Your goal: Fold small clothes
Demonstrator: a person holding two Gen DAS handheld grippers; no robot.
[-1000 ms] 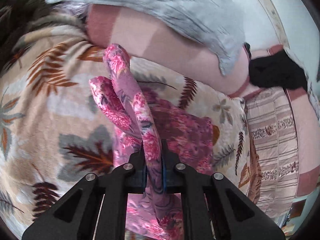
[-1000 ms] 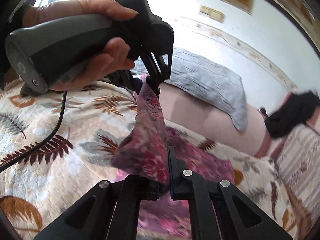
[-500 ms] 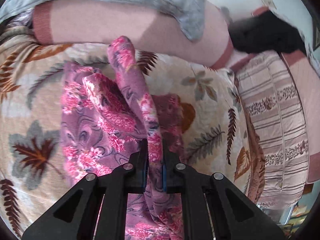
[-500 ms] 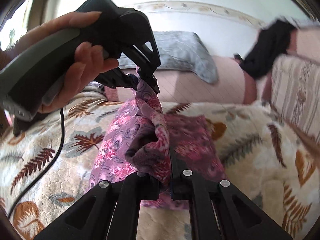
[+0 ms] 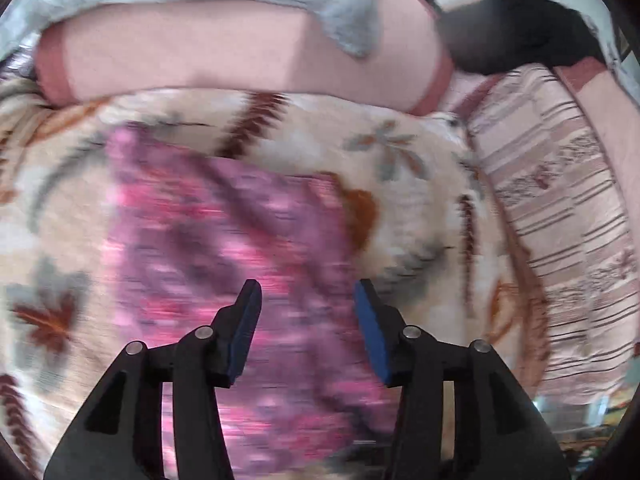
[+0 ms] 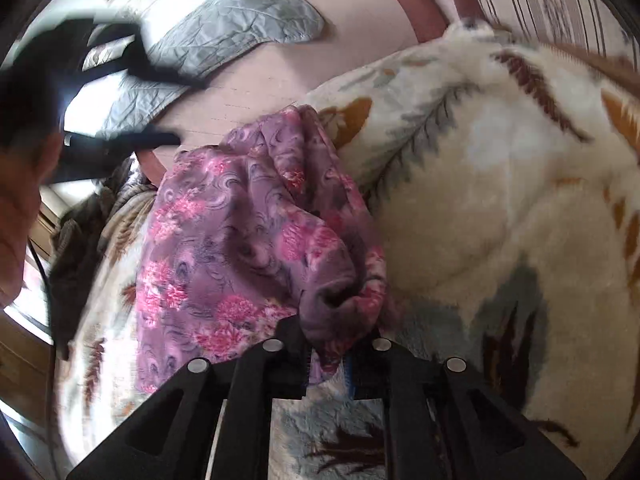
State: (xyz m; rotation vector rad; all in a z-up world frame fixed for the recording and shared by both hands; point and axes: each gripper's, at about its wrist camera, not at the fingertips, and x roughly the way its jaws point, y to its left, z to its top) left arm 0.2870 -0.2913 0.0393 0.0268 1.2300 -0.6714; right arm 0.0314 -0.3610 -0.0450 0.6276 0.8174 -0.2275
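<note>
One fold lies on the blanket (image 5: 400, 168): left gripper (image 5: 308, 292) opening, empty, above the cloth (image 5: 224, 232); right gripper (image 6: 332, 344) opening, cloth bunched between its fingers; smoothing remains

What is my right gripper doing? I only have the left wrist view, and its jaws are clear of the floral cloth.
Observer: The right gripper has a bunched fold of the purple floral cloth between its jaws, which are opening.
Operator: Is that fold lifted or lying down?
Observer: It rises in a puckered hump just ahead of the fingers; the rest drapes onto the leaf-print blanket.
Operator: Can you see my left gripper from there?
Observer: Yes, blurred at upper left, its fingers apart and off the cloth.
</note>
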